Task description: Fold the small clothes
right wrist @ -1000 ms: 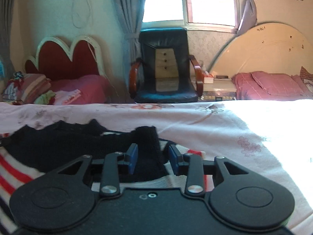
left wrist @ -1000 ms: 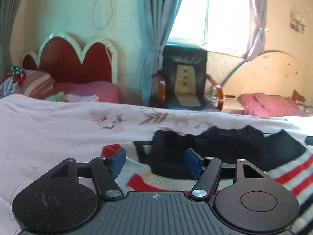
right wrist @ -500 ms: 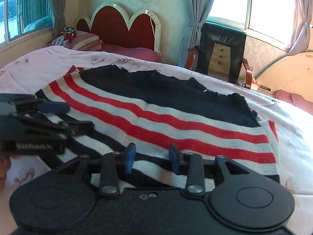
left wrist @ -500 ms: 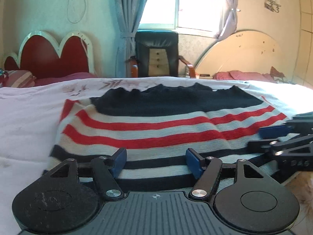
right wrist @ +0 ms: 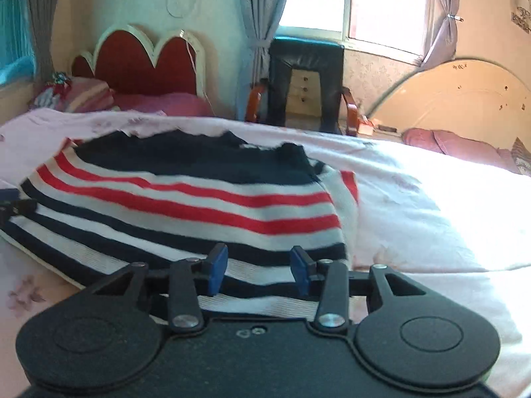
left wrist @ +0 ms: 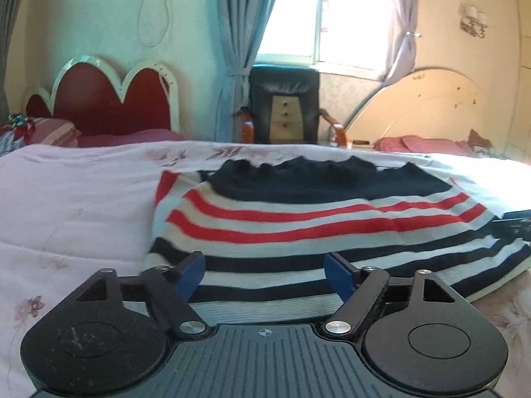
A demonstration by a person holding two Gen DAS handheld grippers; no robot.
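A small knitted sweater (left wrist: 315, 219) with a navy top and red, white and navy stripes lies folded on the pink floral bedspread (left wrist: 73, 205). It also shows in the right wrist view (right wrist: 186, 199). My left gripper (left wrist: 265, 273) is open and empty, just above the sweater's near hem at its left part. My right gripper (right wrist: 259, 265) is open and empty over the hem at the sweater's right corner. The right gripper's tip shows at the right edge of the left wrist view (left wrist: 514, 220).
A black armchair (left wrist: 285, 106) stands under the window beyond the bed. A red scalloped headboard (left wrist: 109, 102) with pillows is at the far left, a cream headboard (left wrist: 424, 106) with pink bedding at the far right.
Both grippers have drawn back from the sweater's far navy edge to its near hem. The striped body now lies over the sweater. Both grippers stay open.
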